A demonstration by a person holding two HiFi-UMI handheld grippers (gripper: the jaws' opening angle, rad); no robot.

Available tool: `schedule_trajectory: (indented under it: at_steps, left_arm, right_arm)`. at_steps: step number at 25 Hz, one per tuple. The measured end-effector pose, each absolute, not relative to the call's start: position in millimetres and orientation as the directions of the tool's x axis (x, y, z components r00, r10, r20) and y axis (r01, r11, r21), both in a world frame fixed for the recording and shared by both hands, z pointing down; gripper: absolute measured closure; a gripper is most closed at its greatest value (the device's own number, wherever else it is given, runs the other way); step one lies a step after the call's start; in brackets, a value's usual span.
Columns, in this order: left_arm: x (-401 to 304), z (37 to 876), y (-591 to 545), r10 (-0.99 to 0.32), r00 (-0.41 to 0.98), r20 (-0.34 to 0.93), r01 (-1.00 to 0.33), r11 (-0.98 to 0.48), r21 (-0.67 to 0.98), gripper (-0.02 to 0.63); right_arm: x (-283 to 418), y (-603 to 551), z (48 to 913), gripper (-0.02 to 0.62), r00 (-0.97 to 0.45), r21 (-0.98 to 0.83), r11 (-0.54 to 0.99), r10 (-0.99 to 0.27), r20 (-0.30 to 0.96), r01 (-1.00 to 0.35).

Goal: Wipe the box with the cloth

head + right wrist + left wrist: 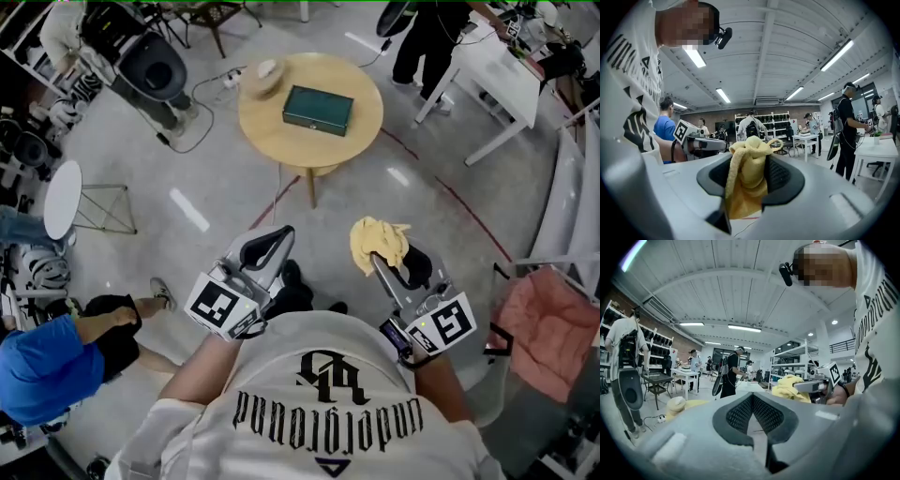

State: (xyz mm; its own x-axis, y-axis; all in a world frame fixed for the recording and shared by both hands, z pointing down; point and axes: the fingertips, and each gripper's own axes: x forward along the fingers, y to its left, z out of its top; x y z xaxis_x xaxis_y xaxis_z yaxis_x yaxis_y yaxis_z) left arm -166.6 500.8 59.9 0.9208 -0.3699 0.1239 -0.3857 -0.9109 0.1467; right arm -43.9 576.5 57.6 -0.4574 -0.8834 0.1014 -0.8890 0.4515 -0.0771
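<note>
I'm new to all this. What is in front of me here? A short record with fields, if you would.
Box: green, on the round table, untouched
Cloth: yellow, bunched, clamped in the right hand-held gripper
Left hand-held gripper: shut, empty
Wiping: not begun; both grippers held well short of the table

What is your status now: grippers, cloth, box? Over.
Left gripper shut, empty. Right gripper shut on yellow cloth. Green box on round table ahead, not yet wiped. Beige object beside box, not touching it.
</note>
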Motion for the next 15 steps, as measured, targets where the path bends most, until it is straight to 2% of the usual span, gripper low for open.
schedule_trajectory:
  at_steps: [15]
  left_arm:
    - [-190,46,355,-0.36,0.927,0.107,-0.372,-0.917,0.14,0.6]
  right_arm:
    - [-42,446,49,0.43,-0.381,-0.077,0.374,-0.916,0.122,-0.924]
